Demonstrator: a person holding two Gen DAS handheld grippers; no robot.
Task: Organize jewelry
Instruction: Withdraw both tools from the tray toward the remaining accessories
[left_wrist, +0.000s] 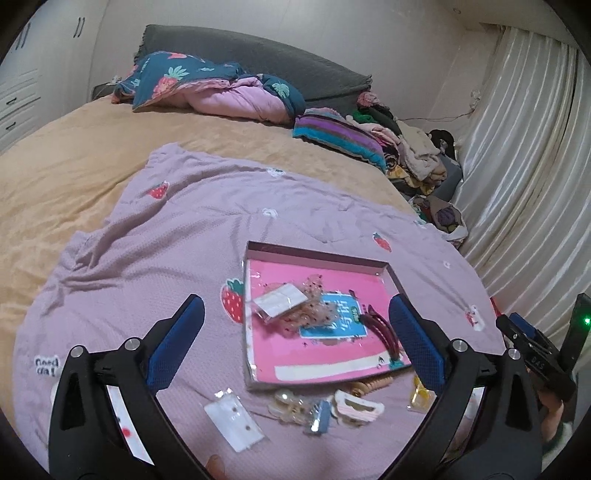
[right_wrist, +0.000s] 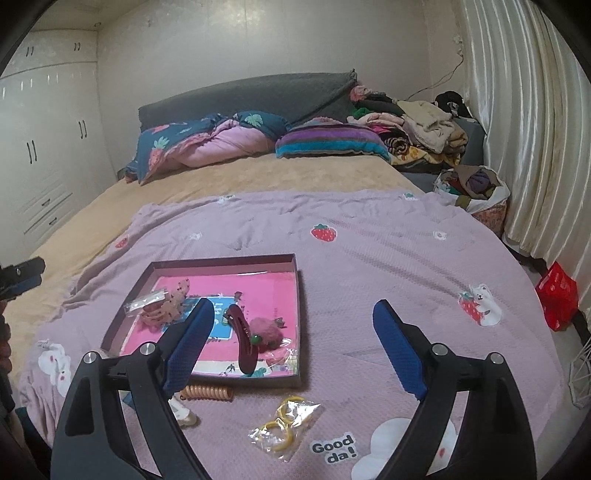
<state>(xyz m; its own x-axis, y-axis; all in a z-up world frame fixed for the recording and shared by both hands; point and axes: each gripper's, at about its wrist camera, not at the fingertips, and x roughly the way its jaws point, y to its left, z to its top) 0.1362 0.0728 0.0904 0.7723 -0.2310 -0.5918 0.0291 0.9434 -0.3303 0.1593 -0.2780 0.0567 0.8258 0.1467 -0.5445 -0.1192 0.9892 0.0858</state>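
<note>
Left wrist cam: we look forward and down along wide-spread fingers (left_wrist: 177, 343) at the bed, tray (left_wrist: 317, 254) between and just past the fingertips, close range. Right wrist cam: we face the same way toward the headboard (right_wrist: 243, 96), tray (right_wrist: 221, 260) past the left-side finger (right_wrist: 188, 343). Both views share the tray, the purple blanket (left_wrist: 147, 236) (right_wrist: 369, 236), headboard and curtain (left_wrist: 524, 155) (right_wrist: 524, 110).
</note>
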